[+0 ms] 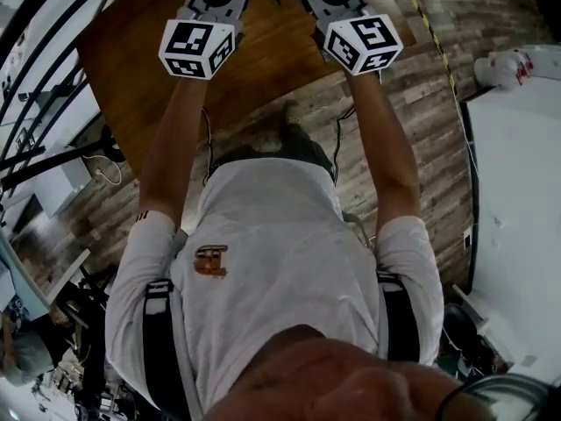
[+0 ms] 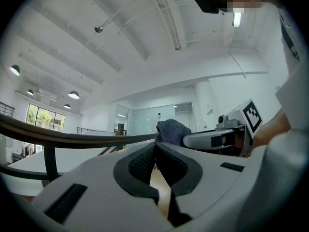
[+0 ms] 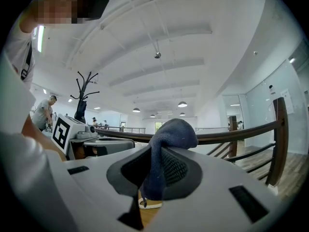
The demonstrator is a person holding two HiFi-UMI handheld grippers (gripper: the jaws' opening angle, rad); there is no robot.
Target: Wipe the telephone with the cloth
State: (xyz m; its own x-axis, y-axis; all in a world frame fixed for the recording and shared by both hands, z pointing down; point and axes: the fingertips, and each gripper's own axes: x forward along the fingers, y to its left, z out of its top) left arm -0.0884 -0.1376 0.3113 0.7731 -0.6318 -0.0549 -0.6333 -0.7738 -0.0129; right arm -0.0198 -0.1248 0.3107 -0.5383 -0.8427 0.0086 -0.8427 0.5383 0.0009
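Observation:
Both grippers are held out over a brown wooden table (image 1: 131,68), seen at the top of the head view. My right gripper (image 3: 154,151) is shut on a dark blue cloth (image 3: 169,134), which bunches up above the jaws and hangs down between them. Beside the right gripper (image 2: 217,139), the left gripper view catches the cloth (image 2: 173,129) too. My left gripper (image 2: 155,146) is shut with nothing in it. A bit of white coiled cord (image 3: 148,204) shows under the right jaws on the wood. The telephone body is hidden in every view.
A white table (image 1: 517,191) stands at the right over a plank floor (image 1: 421,121). Black frames and clutter (image 1: 44,147) line the left side. A dark rail (image 3: 241,132) and a coat stand (image 3: 84,93) rise behind the grippers.

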